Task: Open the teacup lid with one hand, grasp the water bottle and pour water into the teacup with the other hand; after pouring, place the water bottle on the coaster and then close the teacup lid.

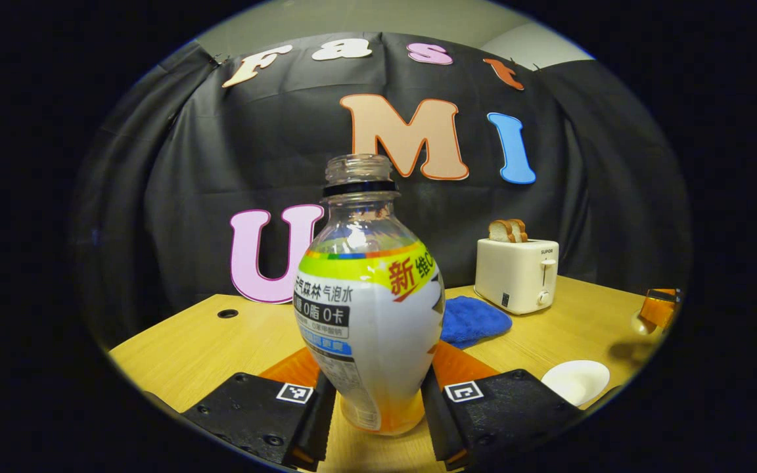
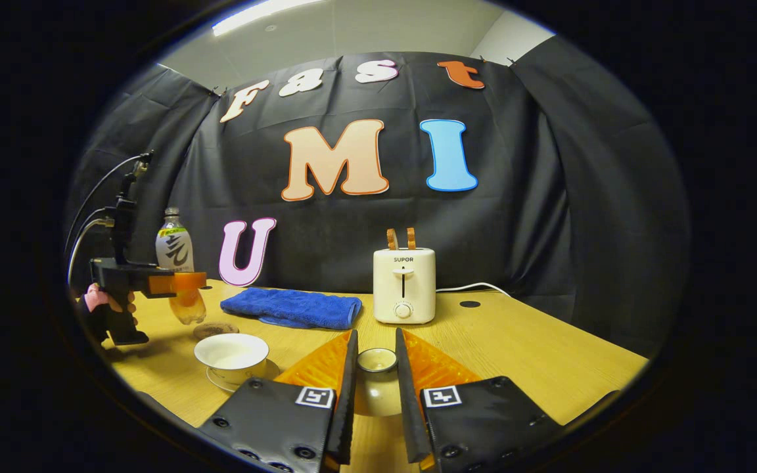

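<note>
Left gripper view: bulbous clear bottle [image 1: 368, 309] clamped.

The toaster [image 2: 404, 286] bears the brand SUPOR on its front, above the lever. Left of the toaster, the water bottle [image 1: 368, 309] carries a printed label.

In the left gripper view, the clear plastic water bottle with a white wrap label [image 1: 370, 302] hides part of the blue folded cloth [image 1: 477, 320]; the white round teacup [image 1: 575, 381] is cut off at the edge. In the right gripper view, the fingers [image 2: 347, 387] cover the sides of what may be the pale teacup lid [image 2: 376, 378].
</note>
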